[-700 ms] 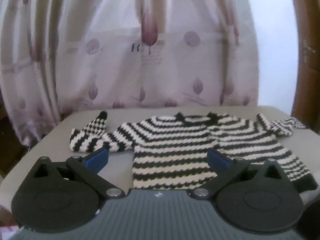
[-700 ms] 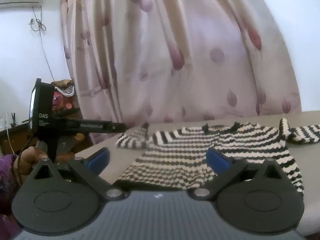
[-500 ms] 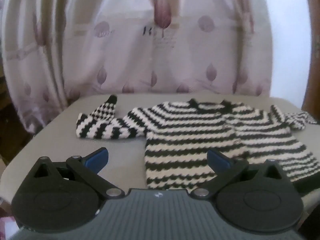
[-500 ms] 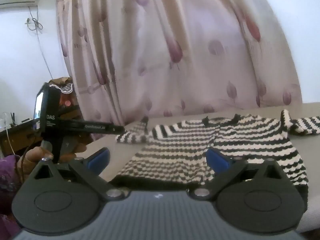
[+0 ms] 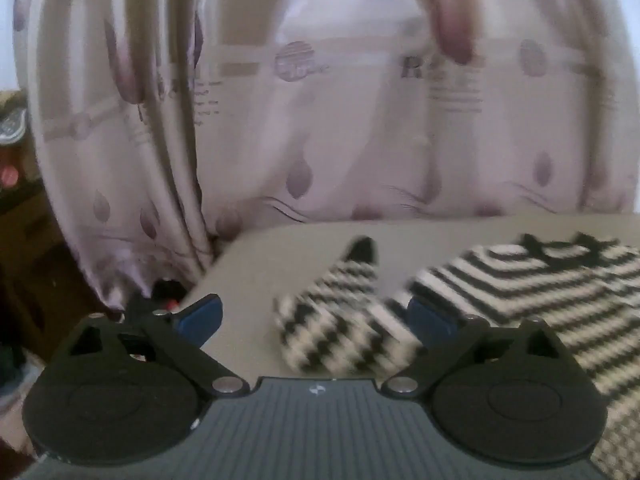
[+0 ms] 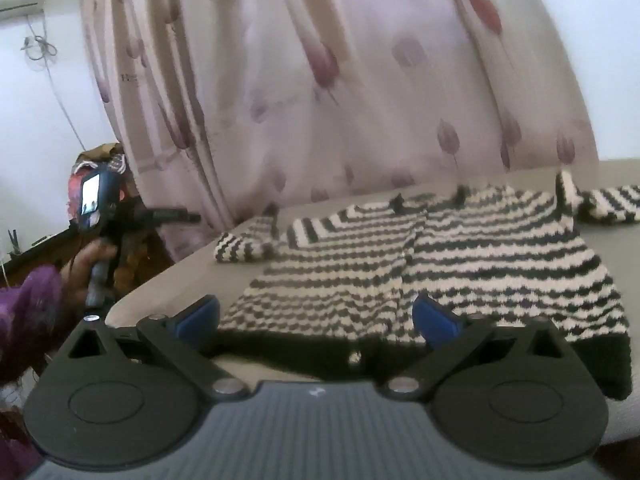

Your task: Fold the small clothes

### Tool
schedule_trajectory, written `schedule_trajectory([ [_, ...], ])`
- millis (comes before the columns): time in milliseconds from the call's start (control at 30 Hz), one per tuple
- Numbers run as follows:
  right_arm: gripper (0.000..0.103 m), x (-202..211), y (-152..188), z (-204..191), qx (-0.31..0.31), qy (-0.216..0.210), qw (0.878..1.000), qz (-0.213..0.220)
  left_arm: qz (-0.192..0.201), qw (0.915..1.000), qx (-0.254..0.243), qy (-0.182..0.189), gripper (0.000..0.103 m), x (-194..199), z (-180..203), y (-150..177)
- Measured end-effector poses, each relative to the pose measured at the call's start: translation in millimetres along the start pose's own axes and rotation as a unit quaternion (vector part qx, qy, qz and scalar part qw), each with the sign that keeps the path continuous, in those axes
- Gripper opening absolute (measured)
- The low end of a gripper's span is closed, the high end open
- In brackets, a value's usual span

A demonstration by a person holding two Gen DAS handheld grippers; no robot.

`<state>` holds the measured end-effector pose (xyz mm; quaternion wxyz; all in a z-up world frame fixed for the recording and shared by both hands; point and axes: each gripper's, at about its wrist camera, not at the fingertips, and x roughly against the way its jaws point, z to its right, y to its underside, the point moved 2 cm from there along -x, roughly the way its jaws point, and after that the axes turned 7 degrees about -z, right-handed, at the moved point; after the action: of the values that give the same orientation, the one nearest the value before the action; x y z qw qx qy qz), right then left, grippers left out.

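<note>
Both tilt slightly downward over the tabletop point(image 6: 160, 284): the left hand-held gripper point(image 5: 316, 316) has its blue pads spread apart, the folded sleeve point(image 5: 340, 320) lying just ahead between them; the right hand-held gripper point(image 6: 316, 316) gapes empty at the hem of the flat, chunky-knit black-and-white striped sweater point(image 6: 460, 264). Beyond hangs a tulip-print curtain point(image 6: 320, 80).
</note>
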<state>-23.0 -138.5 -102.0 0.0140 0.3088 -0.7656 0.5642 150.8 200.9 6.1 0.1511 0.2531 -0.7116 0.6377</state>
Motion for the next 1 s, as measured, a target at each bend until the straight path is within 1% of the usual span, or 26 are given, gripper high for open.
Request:
schedule_trajectory([
  [33, 0.103, -2, 2, 0, -0.003, 0.002, 1.000, -0.005, 0.002, 0.9999, -0.010, -0.007, 0.093, -12, -4, -4],
  [100, 0.103, -10, 3, 5, -0.009, 0.005, 1.000, -0.018, 0.001, 0.9985, -0.051, -0.018, 0.089, -41, -5, -24],
  [167, 0.103, -17, 5, 9, -0.015, 0.010, 0.999, -0.029, -0.013, 0.9960, -0.088, -0.003, 0.089, -69, 1, -31],
  [200, 0.103, -20, 6, 11, -0.018, 0.013, 0.999, -0.034, -0.028, 0.9948, -0.098, 0.006, 0.084, -84, 6, -32],
  [233, 0.103, -22, 7, 11, -0.021, 0.016, 0.999, -0.037, -0.043, 0.9933, -0.106, 0.016, 0.082, -98, 8, -34],
  [267, 0.103, -24, 7, 13, -0.023, 0.018, 0.999, -0.040, -0.059, 0.9912, -0.116, 0.026, 0.082, -113, 9, -36],
  [300, 0.103, -25, 6, 14, -0.025, 0.021, 0.999, -0.043, -0.064, 0.9905, -0.120, 0.021, 0.083, -123, 17, -31],
  [333, 0.103, -27, 6, 15, -0.027, 0.024, 0.998, -0.047, -0.069, 0.9896, -0.126, 0.013, 0.090, -133, 22, -31],
  [400, 0.103, -31, 5, 18, -0.032, 0.028, 0.998, -0.053, -0.079, 0.9879, -0.133, 0.006, 0.096, -155, 28, -30],
  [500, 0.103, -37, 6, 21, -0.039, 0.033, 0.997, -0.063, -0.101, 0.9862, -0.131, 0.000, 0.097, -184, 32, -30],
  [533, 0.103, -40, 6, 21, -0.042, 0.035, 0.996, -0.068, -0.110, 0.9861, -0.125, 0.001, 0.096, -192, 31, -29],
  [567, 0.103, -42, 7, 22, -0.043, 0.036, 0.996, -0.072, -0.120, 0.9862, -0.115, 0.006, 0.092, -200, 29, -27],
  [600, 0.103, -45, 8, 23, -0.044, 0.035, 0.995, -0.077, -0.135, 0.9857, -0.099, 0.019, 0.069, -207, 25, -26],
  [633, 0.103, -48, 8, 22, -0.044, 0.036, 0.995, -0.082, -0.154, 0.9840, -0.084, 0.030, 0.023, -214, 20, -24],
  [667, 0.103, -49, 8, 23, -0.044, 0.037, 0.995, -0.083, -0.171, 0.9825, -0.057, 0.046, 0.015, -218, 14, -20],
  [700, 0.103, -51, 8, 22, -0.044, 0.036, 0.995, -0.084, -0.161, 0.9853, -0.036, 0.045, 0.014, -213, 8, -20],
  [733, 0.103, -51, 8, 22, -0.044, 0.035, 0.995, -0.083, -0.146, 0.9884, -0.025, 0.034, 0.013, -203, 2, -22],
  [833, 0.103, -51, 3, 22, -0.044, 0.029, 0.996, -0.072, -0.094, 0.9954, 0.014, -0.013, 0.013, -154, -15, -27],
  [867, 0.103, -50, 2, 21, -0.043, 0.025, 0.996, -0.067, -0.076, 0.9960, 0.036, -0.029, 0.013, -131, -24, -28],
  [900, 0.103, -50, 1, 21, -0.044, 0.021, 0.997, -0.065, -0.066, 0.9957, 0.052, -0.039, 0.013, -112, -32, -31],
  [1000, 0.103, -50, 0, 19, -0.043, 0.008, 0.997, -0.061, -0.055, 0.9915, 0.081, -0.085, 0.014, -53, -55, -30],
])
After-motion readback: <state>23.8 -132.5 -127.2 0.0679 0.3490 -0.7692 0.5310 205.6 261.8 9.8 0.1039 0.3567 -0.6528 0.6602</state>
